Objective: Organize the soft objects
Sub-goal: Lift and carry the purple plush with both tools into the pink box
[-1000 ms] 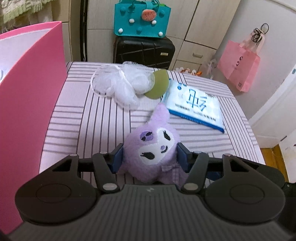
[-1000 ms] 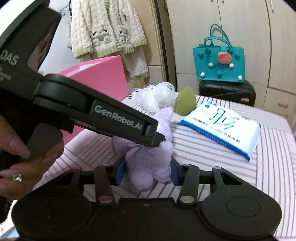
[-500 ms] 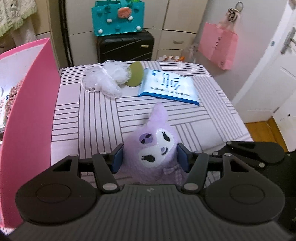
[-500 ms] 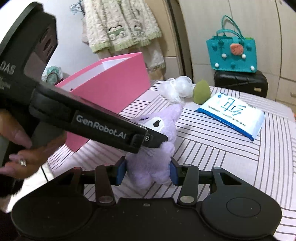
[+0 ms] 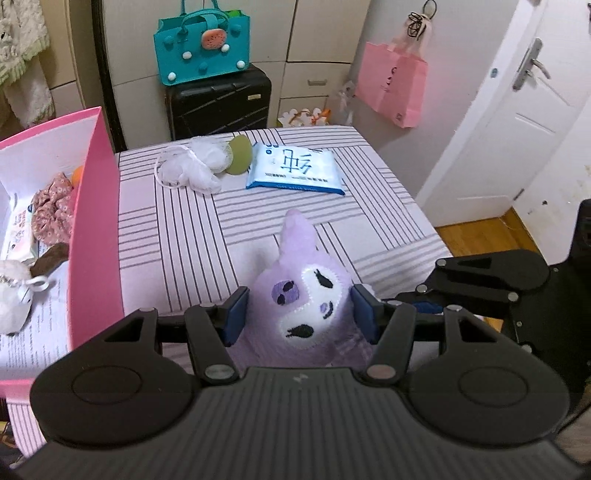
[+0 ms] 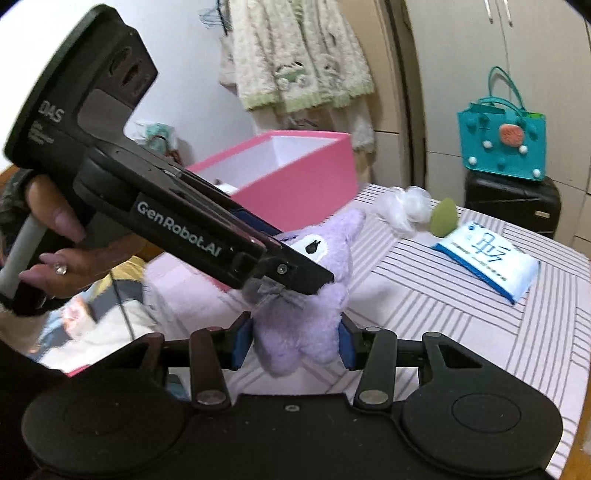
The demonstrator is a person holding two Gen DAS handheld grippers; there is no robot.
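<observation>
Cream wardrobe doors (image 5: 325,33) behind; white door (image 5: 532,122) at right; wooden floor (image 5: 480,236) below it.

Purple plush toy (image 5: 306,306) with white embroidered face and pointed ear, being held off the striped table, face tilting upward. White mesh bath pouf (image 5: 192,170) lying at the table's far end, touching a green teardrop sponge (image 5: 238,159). Blue-and-white wipes pack (image 5: 295,169) lying flat just beside the sponge. Pink open box (image 5: 96,236) sitting at the left, holding floral fabric and other soft items.

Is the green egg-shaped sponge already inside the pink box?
No, the green egg-shaped sponge lies on the striped tablecloth beside the white mesh pouf, outside the pink box.
</observation>
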